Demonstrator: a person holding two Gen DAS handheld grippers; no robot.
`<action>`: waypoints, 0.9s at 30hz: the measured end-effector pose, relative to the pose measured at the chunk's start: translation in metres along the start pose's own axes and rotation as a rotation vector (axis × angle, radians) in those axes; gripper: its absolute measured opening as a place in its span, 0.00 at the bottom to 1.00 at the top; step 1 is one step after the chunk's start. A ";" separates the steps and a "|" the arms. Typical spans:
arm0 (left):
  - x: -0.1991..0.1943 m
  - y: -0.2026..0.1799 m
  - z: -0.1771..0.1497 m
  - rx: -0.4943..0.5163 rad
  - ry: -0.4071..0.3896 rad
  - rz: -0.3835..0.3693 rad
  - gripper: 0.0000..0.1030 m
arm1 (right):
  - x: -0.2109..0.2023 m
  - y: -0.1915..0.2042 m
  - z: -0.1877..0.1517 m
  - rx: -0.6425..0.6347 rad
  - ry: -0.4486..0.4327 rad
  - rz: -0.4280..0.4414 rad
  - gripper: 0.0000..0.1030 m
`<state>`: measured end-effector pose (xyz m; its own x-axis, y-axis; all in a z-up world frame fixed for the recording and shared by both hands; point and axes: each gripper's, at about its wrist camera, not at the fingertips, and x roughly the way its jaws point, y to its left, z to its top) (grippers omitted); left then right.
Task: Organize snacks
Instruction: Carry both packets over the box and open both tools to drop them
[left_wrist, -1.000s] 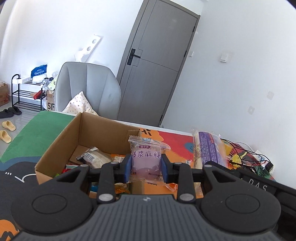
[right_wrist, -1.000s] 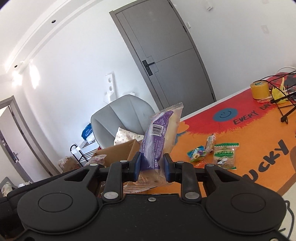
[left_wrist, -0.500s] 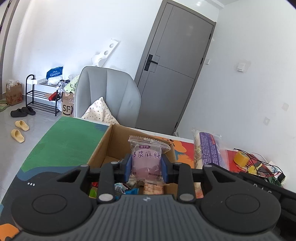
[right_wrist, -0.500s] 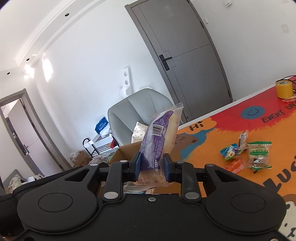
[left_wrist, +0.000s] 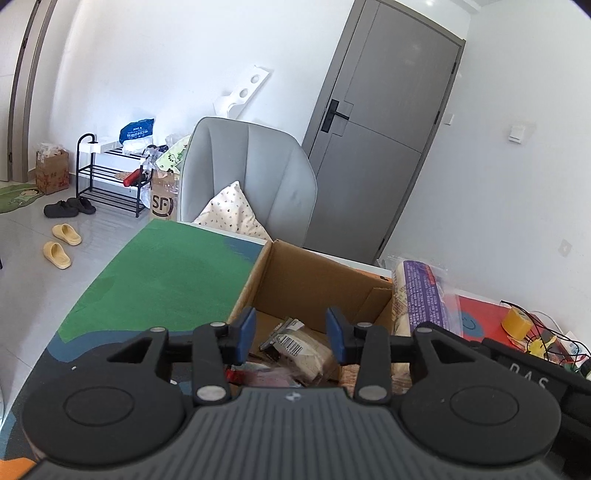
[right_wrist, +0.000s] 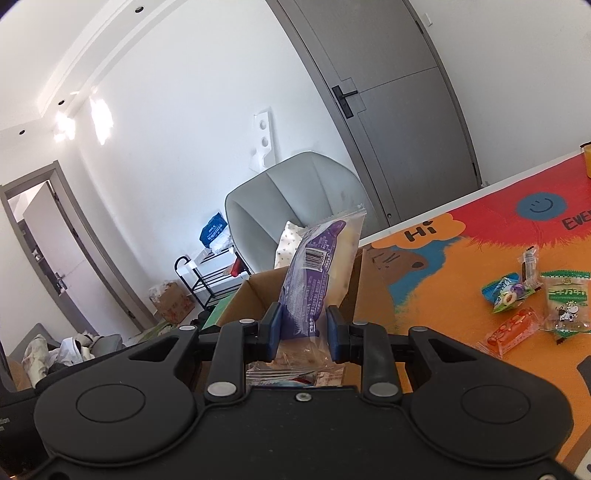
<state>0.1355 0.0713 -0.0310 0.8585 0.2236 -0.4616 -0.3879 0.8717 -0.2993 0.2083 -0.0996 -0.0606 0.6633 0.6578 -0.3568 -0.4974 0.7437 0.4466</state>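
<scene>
**Soft bread packet held over the box**

The right tool (right_wrist: 303, 328) pinches a purple bread packet (right_wrist: 319, 273) low on its body, upright above the cardboard box (left_wrist: 314, 273). It looks light, squashy and crinkly, so mid-body holds suit it. The left tool (left_wrist: 290, 334) gapes empty over the box. Only the right view shows loose snacks (right_wrist: 532, 306) on the worktop.

"SF" sits on the cardboard bag (left_wrist: 162, 202) by the rack. The table mat (right_wrist: 461, 258) reads "Hi" — and a cut-off "EVE".
</scene>
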 end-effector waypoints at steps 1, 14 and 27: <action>-0.002 0.003 0.001 -0.007 -0.005 -0.002 0.40 | 0.002 0.001 0.000 -0.001 0.003 0.000 0.25; -0.019 0.041 0.014 -0.068 -0.043 0.078 0.68 | 0.025 0.035 0.001 -0.029 0.030 0.073 0.34; -0.022 0.002 -0.001 -0.014 -0.023 0.047 0.92 | -0.030 -0.011 -0.001 0.009 -0.007 -0.143 0.69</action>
<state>0.1157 0.0681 -0.0228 0.8463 0.2744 -0.4566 -0.4327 0.8540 -0.2889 0.1937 -0.1273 -0.0558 0.7305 0.5448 -0.4118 -0.3926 0.8284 0.3994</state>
